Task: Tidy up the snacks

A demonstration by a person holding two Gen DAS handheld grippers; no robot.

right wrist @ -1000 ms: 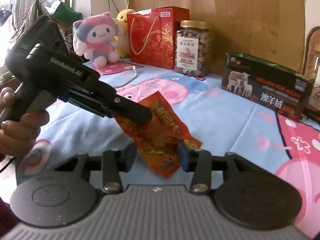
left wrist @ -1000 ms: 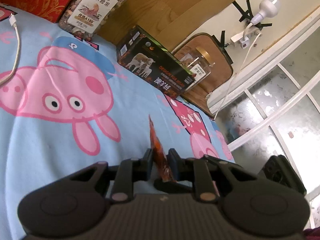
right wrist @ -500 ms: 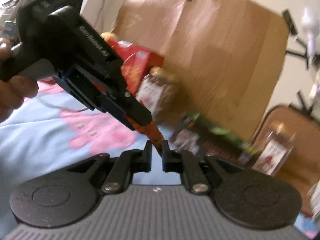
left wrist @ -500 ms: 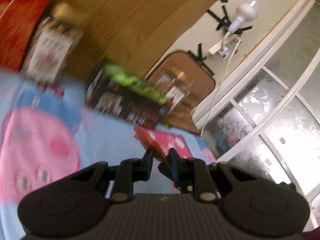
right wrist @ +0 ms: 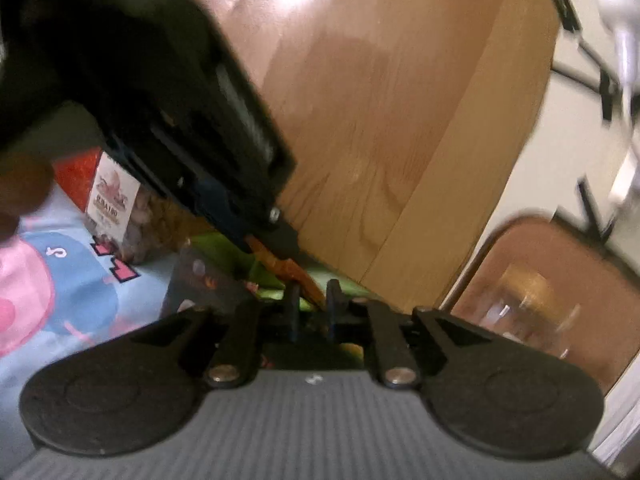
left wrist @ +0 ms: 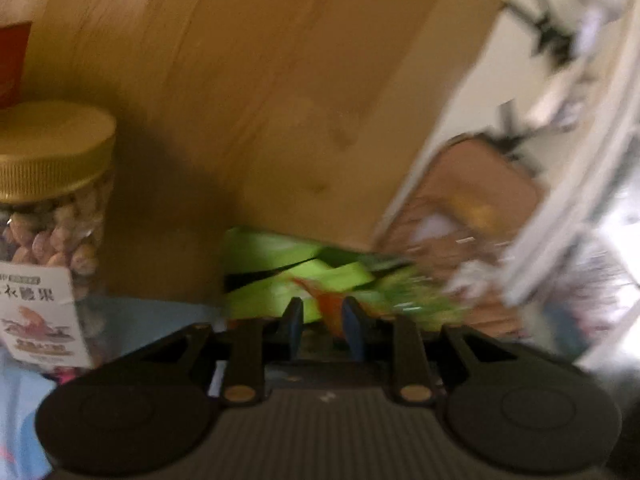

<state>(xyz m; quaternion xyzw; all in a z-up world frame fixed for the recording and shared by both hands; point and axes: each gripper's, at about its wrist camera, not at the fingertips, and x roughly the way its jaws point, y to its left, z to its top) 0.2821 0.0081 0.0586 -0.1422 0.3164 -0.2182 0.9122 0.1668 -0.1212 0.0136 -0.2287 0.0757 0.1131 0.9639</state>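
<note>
Both hand-held grippers have swung up from the blanket toward the green-topped box. Left wrist view: the left hand-held gripper [left wrist: 322, 322], jaws just easing wider, holds the orange snack packet [left wrist: 331, 309] in front of the green-topped box [left wrist: 280, 272]; the nut jar [left wrist: 48, 216] stands left of that box. Right wrist view: the right hand-held gripper [right wrist: 312, 304], jaws also just widening, pinches the snack packet's [right wrist: 298, 274] other end above the box [right wrist: 208, 276].

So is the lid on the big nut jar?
Yes, on: the gold lid sits atop the nut jar, which stands upright.
</note>
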